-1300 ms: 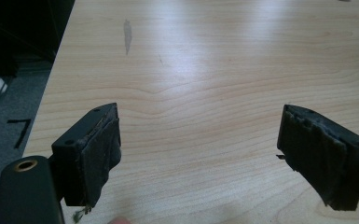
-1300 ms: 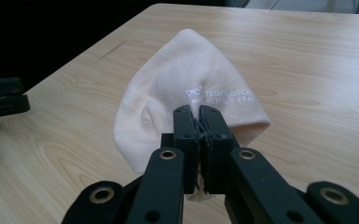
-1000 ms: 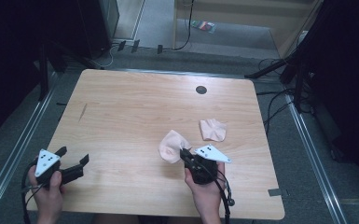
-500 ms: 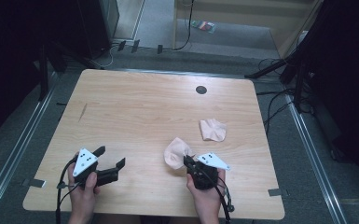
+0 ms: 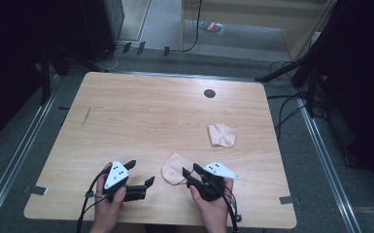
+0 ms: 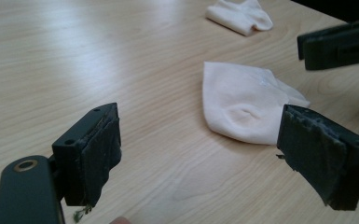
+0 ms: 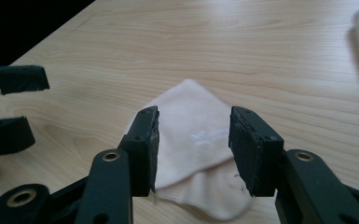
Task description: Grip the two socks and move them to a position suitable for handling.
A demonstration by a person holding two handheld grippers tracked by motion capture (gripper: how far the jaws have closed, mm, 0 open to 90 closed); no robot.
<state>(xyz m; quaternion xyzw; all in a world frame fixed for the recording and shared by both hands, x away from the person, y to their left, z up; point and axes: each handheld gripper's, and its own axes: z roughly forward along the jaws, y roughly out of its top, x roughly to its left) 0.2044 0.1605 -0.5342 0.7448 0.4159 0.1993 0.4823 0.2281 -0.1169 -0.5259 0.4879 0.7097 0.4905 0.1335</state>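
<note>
Table [image 5: 141,116] first: pale wood, seen from above, set on a grey floor with dark cables [image 5: 291,104] lying at its far right side. A small dark round hole [image 5: 209,93] is seen in the top near the far edge.

Two peach socks are laid on the wood. The nearer sock [image 5: 174,169] is spread flat close to the person's edge, directly between the two grippers; in the left gripper view it [image 6: 245,105] is seen just beyond the jaws, and in the right gripper view it [image 7: 193,140] is seen under and beyond the jaw tips. The second sock [image 5: 222,134] is bunched up farther back and to the right, well apart from both grippers; it [image 6: 240,16] is also caught at the top of the left gripper view.

The right gripper [image 5: 190,175] is held low at the near sock's right edge. Its jaws have just been opening and are parted now, with the sock's cloth seen in the gap but not pressed by the pads [image 7: 242,149].

The left gripper [image 5: 141,174] is held just left of the same sock, jaws spread wide, nothing gripped; bare wood is seen between its pads [image 6: 98,156].
</note>
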